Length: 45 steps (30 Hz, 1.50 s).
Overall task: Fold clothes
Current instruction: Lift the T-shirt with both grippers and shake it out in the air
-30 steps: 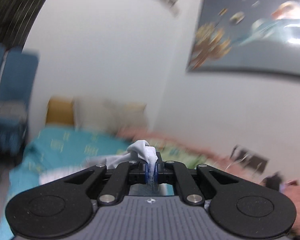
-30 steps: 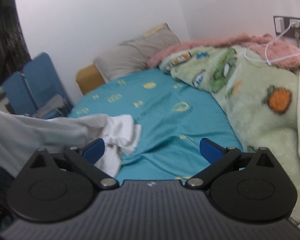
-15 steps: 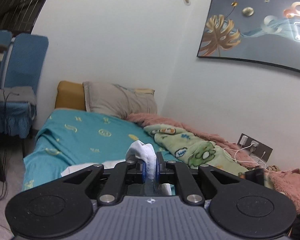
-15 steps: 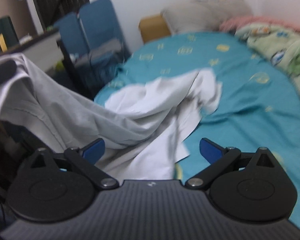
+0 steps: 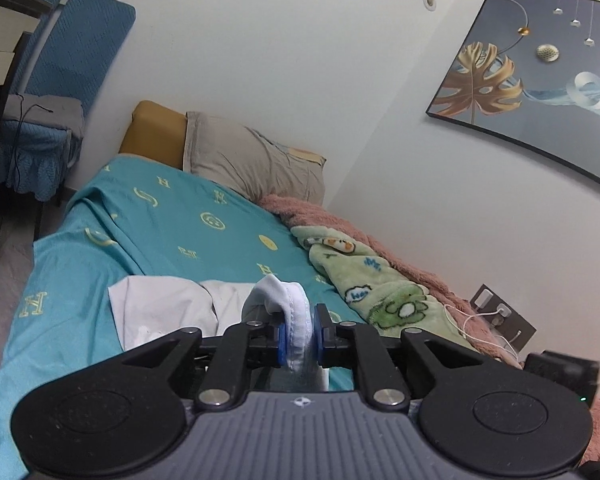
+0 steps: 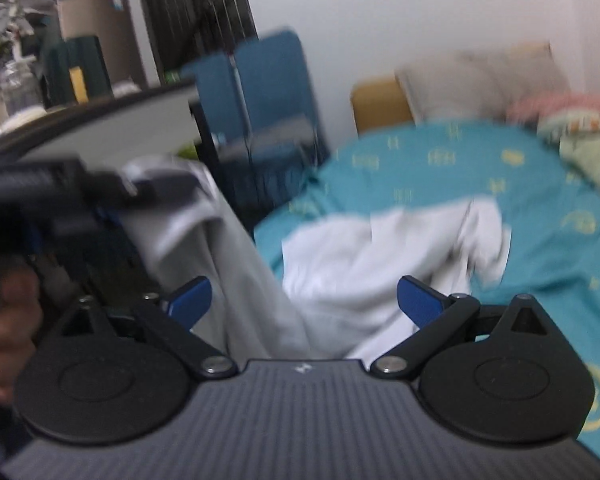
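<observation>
A white garment (image 5: 160, 308) lies crumpled on the teal bed sheet (image 5: 172, 224). My left gripper (image 5: 299, 334) is shut on a bunched hem of the garment and holds it lifted above the bed. In the right wrist view the garment (image 6: 380, 248) hangs from the left gripper (image 6: 112, 196) at the left and spreads onto the bed. My right gripper (image 6: 304, 300) is open and empty, with the hanging cloth between its blue pads (image 6: 190, 300).
A grey pillow (image 5: 252, 160), a green cartoon blanket (image 5: 372, 288) and a pink blanket (image 5: 420, 276) lie along the wall side. Blue chairs (image 5: 64, 60) and a desk (image 6: 100, 120) stand left of the bed. A socket with cables (image 5: 496, 312) is on the wall.
My right gripper has swung left toward the hanging cloth and the left gripper. The left gripper has tilted down a little, still holding the garment.
</observation>
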{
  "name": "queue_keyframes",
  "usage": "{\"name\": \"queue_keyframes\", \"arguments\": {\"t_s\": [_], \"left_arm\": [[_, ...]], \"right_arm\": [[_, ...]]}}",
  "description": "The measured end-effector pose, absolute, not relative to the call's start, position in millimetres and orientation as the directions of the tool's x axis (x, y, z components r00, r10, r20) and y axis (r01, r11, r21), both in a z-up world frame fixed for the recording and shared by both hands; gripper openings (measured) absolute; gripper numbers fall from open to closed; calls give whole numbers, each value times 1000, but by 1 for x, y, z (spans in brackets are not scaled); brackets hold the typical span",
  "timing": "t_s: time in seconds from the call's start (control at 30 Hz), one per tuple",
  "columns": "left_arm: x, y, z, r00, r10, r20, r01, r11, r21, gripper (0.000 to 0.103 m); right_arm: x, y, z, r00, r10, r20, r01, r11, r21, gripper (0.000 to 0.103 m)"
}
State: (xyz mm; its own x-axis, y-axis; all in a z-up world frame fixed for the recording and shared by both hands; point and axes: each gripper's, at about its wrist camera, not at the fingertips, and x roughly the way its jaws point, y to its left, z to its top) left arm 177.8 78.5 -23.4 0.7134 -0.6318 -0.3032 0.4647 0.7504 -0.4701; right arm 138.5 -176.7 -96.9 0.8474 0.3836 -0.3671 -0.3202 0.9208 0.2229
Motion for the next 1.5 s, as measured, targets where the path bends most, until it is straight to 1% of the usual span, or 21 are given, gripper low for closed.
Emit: {"name": "queue_keyframes", "arguments": {"t_s": [0.07, 0.1, 0.13, 0.17, 0.23, 0.3, 0.4, 0.43, 0.47, 0.5, 0.53, 0.57, 0.67, 0.73, 0.87, 1.0, 1.1, 1.17, 1.3, 1.37, 1.5], "left_arm": [[173, 72, -24, 701, -641, -313, 478, 748, -461, 15], [170, 68, -24, 694, -646, -318, 487, 746, -455, 21], [167, 65, -24, 687, -652, -320, 496, 744, -448, 26], [165, 62, -24, 683, -656, -321, 507, 742, -439, 28], [157, 54, -23, 676, -662, -325, 524, 741, -420, 36], [153, 49, -24, 673, -664, -326, 533, 741, -409, 36], [150, 48, -24, 668, -674, -314, 535, 729, -427, 42], [150, 48, -25, 666, -679, -308, 534, 723, -438, 45], [150, 49, -24, 660, -687, -302, 535, 713, -454, 46], [150, 50, -24, 655, -695, -296, 535, 704, -468, 50], [150, 51, -24, 651, -701, -290, 534, 696, -480, 54], [149, 52, -23, 649, -705, -284, 534, 689, -490, 56], [145, 53, -21, 658, -704, -267, 533, 685, -496, 68], [142, 53, -20, 664, -703, -255, 532, 683, -500, 76], [136, 53, -18, 675, -700, -235, 530, 681, -505, 81], [130, 34, -30, 670, -679, -300, 511, 715, -477, 85], [129, 7, -52, 627, -676, -387, 489, 729, -479, 86], [127, -14, -66, 616, -640, -460, 491, 768, -412, 86], [129, -46, -90, 645, -494, -583, 458, 861, -222, 85], [133, -47, -99, 664, -432, -611, 403, 894, -193, 85], [140, -36, -103, 711, -351, -609, 294, 935, -197, 85]], "right_arm": [[131, -172, -90, 867, 371, -332, -341, 928, 148, 92], [129, -169, -88, 873, 360, -329, -345, 933, 107, 88], [126, -166, -86, 878, 350, -326, -348, 935, 66, 76], [124, -163, -85, 882, 344, -321, -353, 935, 30, 73], [120, -159, -85, 882, 357, -306, -380, 925, -15, 72], [116, -153, -85, 887, 363, -284, -399, 913, -80, 65], [107, -143, -87, 898, 369, -241, -416, 890, -187, 51], [104, -140, -87, 900, 372, -229, -420, 881, -217, 43], [103, -138, -87, 900, 376, -222, -423, 876, -232, 36], [102, -136, -87, 897, 382, -221, -429, 871, -237, 31], [102, -137, -86, 891, 394, -225, -441, 867, -230, 20], [102, -137, -85, 885, 406, -227, -452, 864, -221, 13], [107, -150, -78, 878, 422, -227, -453, 885, -110, 5], [115, -166, -71, 882, 411, -229, -423, 906, -5, 5], [131, -212, -65, 898, 365, -245, -308, 920, 241, 4], [141, -250, -67, 908, 335, -253, -207, 881, 426, 4], [142, -264, -77, 907, 321, -273, -142, 843, 520, 4], [142, -267, -82, 906, 308, -292, -107, 831, 546, 4], [139, -270, -83, 912, 289, -291, -87, 829, 552, 4], [142, -271, -82, 917, 287, -276, -93, 829, 552, 4], [140, -276, -80, 932, 258, -255, -84, 837, 541, 4]]}}
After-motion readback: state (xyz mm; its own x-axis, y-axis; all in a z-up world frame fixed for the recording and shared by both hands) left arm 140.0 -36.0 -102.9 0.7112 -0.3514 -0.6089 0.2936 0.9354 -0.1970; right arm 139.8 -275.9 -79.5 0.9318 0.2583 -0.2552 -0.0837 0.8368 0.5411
